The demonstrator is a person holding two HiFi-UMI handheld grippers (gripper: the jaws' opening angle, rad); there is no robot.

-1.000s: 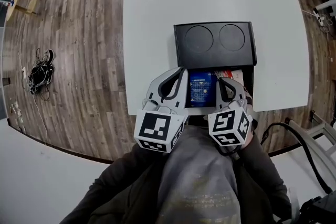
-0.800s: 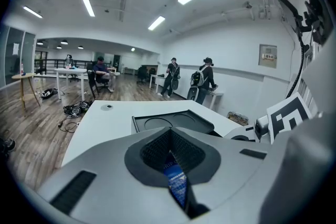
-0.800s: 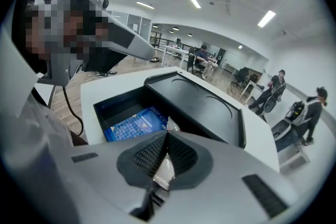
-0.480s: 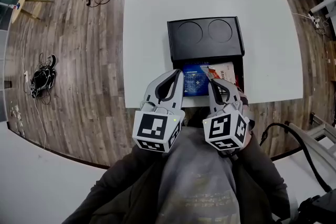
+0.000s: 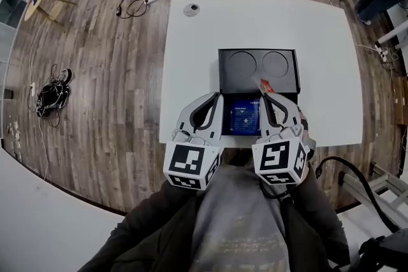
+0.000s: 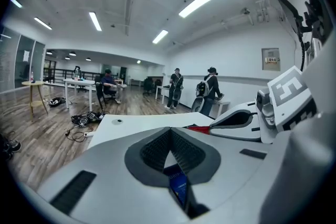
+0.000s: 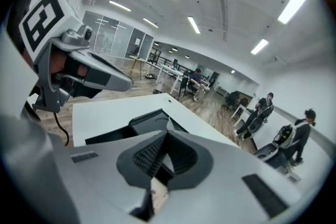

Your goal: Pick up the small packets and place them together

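The small packets (image 5: 245, 113) are not together yet. Our right gripper (image 5: 266, 95) pinches a red packet (image 5: 263, 85) just over the black tray (image 5: 258, 60). A blue packet (image 5: 245, 119) lies in the tray's near part. Our left gripper (image 5: 215, 97) has its jaws pressed together and holds nothing, we think.

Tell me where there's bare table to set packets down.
Bare white table flanks the black tray left, right and beyond, except the round grey disc far left. Crowded at the near edge: left gripper, right gripper, blue packet, red packet.
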